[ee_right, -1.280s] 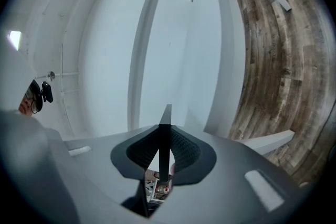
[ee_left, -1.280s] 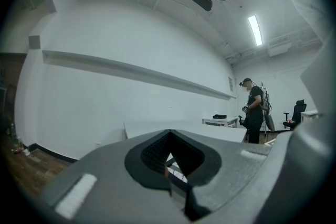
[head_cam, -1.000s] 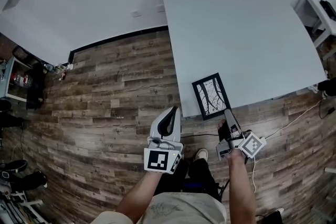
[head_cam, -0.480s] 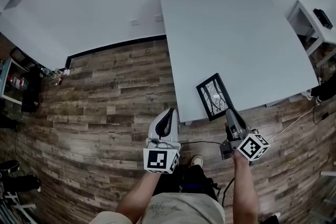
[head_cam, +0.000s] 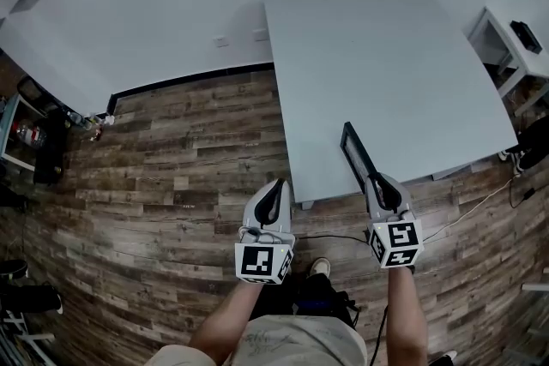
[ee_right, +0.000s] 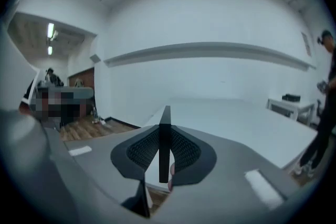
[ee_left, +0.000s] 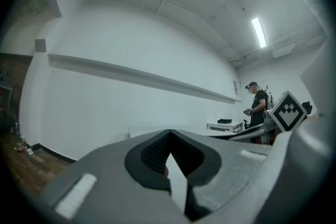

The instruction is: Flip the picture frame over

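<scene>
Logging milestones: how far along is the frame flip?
About halfway. Done: the picture frame is gripped and turned up on edge at the near side of the table. In hand: the right tool is clamped on it; the left tool is shut, empty, off the table. Left: tip it past vertical, lay it down other side up, release.

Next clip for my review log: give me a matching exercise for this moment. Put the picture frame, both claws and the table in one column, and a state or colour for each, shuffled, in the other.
Column one:
1. picture frame
2. left claw
3. right claw
4. table

Column two:
A. closed, holding nothing
B. pale, plain top
C. turned up on its edge, seen edge-on from the head view
D. closed on a thin dark edge

Pairs: 1-C, 2-A, 3-D, 4-B
</scene>
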